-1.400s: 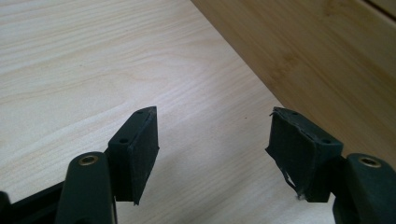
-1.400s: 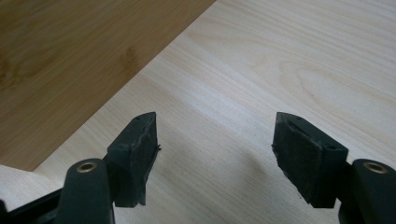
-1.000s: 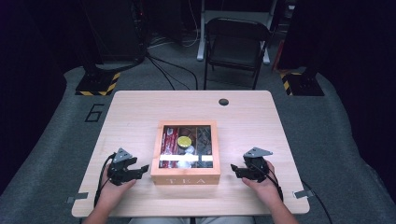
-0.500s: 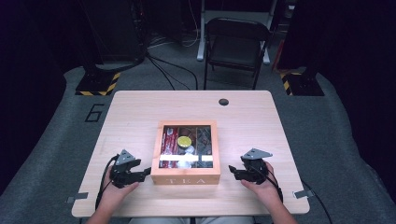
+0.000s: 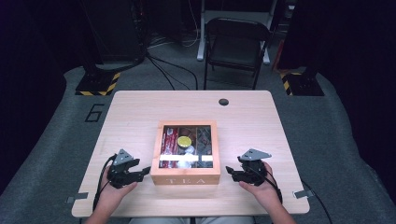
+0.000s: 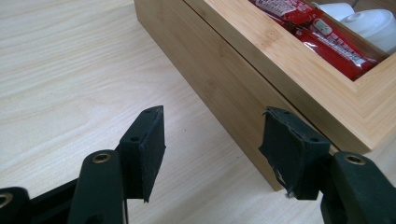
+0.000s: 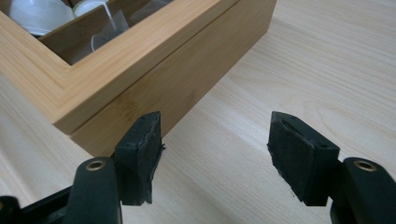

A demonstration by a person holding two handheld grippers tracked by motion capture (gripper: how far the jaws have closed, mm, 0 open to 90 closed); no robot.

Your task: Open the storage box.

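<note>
On the wooden table [image 5: 140, 112], near its near edge and about midway left to right, stood the bamboo box [image 5: 187, 175], its front marked TEA and its lid framing a clear pane. Through the pane showed red packets [image 5: 168, 144], a yellow disc [image 5: 184, 140] and white cups [image 5: 189, 150]. At the box's left near corner sat the left gripper [image 5: 143, 172], held in the person's left hand [image 5: 112, 189]; its tips lay just beside the box's left side. Its jaws had just been closing, yet they stood apart with nothing between them: in the left gripper view the left gripper [image 6: 210, 140] had bare table in the gap, and one pad [image 6: 292, 149] sat close against the box wall [image 6: 219, 79], though whether it touched I could not tell. The red packets [image 6: 322, 37] and white cups [image 6: 369, 23] showed beyond the lid frame. At the right near corner the right gripper [image 5: 230, 172], in the right hand [image 5: 261, 186], pointed left toward the box, a little apart from it. Its jaws too had just been closing and stood apart on nothing: in the right gripper view the right gripper [image 7: 215, 144] straddled bare table, one pad [image 7: 140, 149] just in front of the box corner [image 7: 140, 93]. Far beyond the table stood a folding chair [image 5: 236, 44].
</note>
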